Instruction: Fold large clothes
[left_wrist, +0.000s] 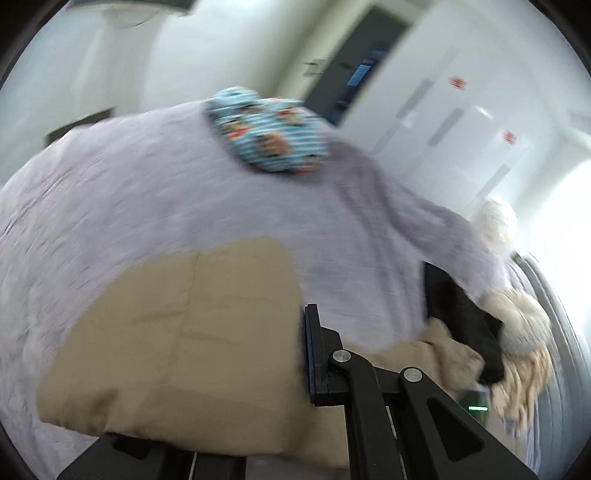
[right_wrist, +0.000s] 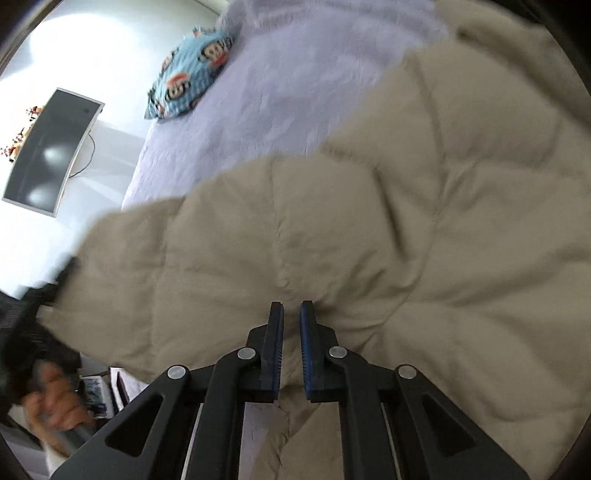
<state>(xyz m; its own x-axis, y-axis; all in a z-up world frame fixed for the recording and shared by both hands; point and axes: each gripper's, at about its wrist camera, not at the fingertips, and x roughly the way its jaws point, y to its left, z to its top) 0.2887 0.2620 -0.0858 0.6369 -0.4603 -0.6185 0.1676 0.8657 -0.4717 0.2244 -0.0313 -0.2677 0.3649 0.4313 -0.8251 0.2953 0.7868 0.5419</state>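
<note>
A large beige quilted coat (right_wrist: 369, 229) lies spread over a lavender bed cover (right_wrist: 280, 85). My right gripper (right_wrist: 291, 314) is shut on a fold of the coat, its jaws nearly together with fabric pinched between them. In the left wrist view a part of the beige coat (left_wrist: 177, 332) drapes over my left gripper (left_wrist: 295, 354). Only its right finger (left_wrist: 314, 354) shows; the left one is hidden under the cloth. The jaws appear closed on the coat's edge. In the right wrist view the left hand (right_wrist: 55, 402) holds its gripper at the coat's far left end.
A blue patterned pillow (left_wrist: 269, 129) lies at the head of the bed, also in the right wrist view (right_wrist: 188, 74). A pile of black and cream clothes (left_wrist: 491, 332) sits at the bed's right edge. A curved monitor (right_wrist: 51, 151) stands beside the bed. White wardrobe doors (left_wrist: 461, 110) stand behind.
</note>
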